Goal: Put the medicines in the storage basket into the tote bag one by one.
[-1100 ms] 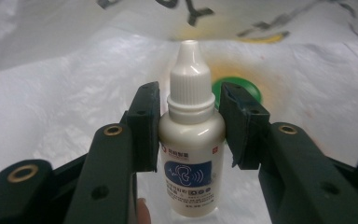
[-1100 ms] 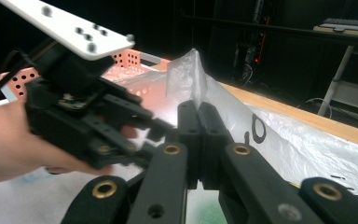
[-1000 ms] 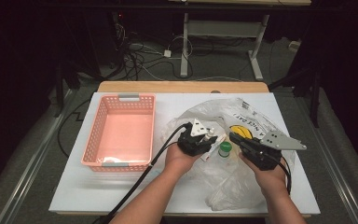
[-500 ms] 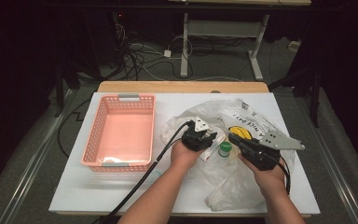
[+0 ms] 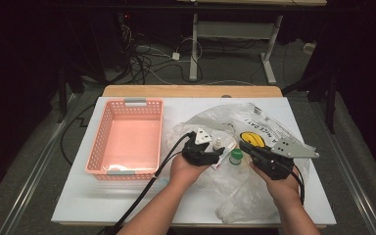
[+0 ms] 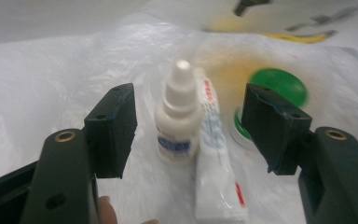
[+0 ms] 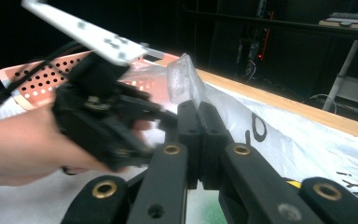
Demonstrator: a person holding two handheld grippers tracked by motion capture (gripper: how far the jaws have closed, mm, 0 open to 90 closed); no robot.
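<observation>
A small white dropper bottle [image 6: 179, 119] stands upright on the clear plastic bag [image 5: 254, 191], between the spread jaws of my left gripper [image 6: 189, 100]. These jaws have just been opening and their pads do not touch the bottle. Beside it lie a white tube [image 6: 216, 182] and a green cap [image 6: 279, 86]. In the high view the left gripper [image 5: 215, 151] points right at the bottle [image 5: 217, 143]. My right gripper [image 7: 198, 109] is shut on a raised fold of the plastic bag [image 7: 184, 79]; in the high view it [image 5: 247, 147] sits just right of the green cap [image 5: 235, 156].
A pink basket [image 5: 100, 147] stands on the white table top to the left of the bag. A yellow round object [image 5: 252, 138] lies inside the bag beyond the right gripper. Black cables trail from both grippers toward the front edge.
The left gripper's jaws have spread apart and the hand has drawn slightly back to the left. The dropper bottle now stands free in front of it. The right hand has kept still.
</observation>
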